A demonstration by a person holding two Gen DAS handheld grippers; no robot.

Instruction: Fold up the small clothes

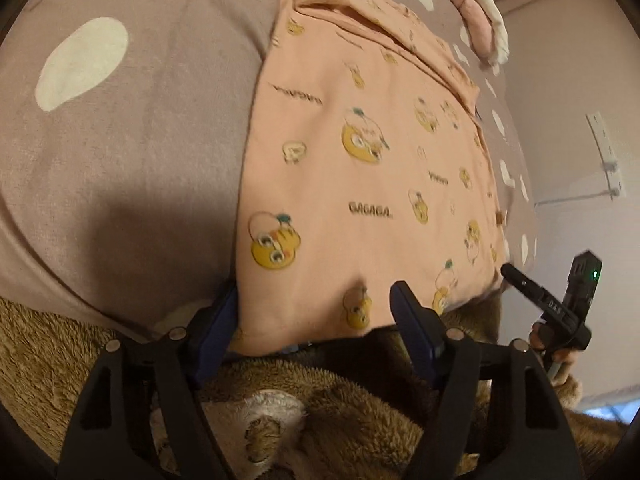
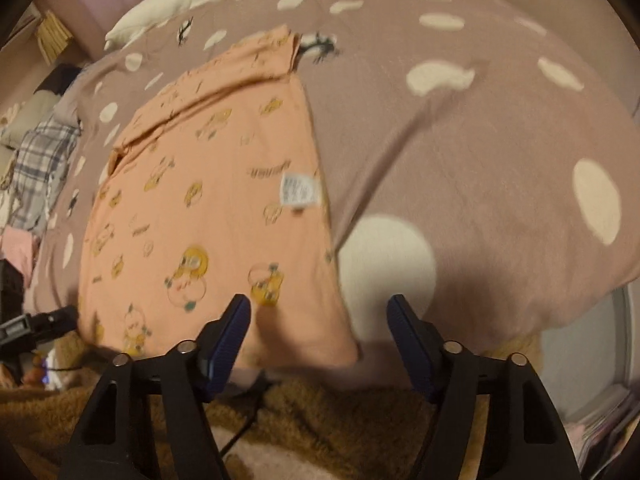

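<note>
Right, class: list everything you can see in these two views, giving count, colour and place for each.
Shirt: one, peach with yellow cartoon print, flat on the blanket.
Label: one, white, on the shirt near its edge.
Blanket: one, mauve with cream spots, under the shirt.
Fleece: one, brown, at the near edge.
Checked cloth: one, grey, far side of the bed.
Pink cloth: one, pink and white, beyond the shirt.
Left gripper: fingers open at the shirt's near hem.
Right gripper: fingers open over the shirt's corner.
</note>
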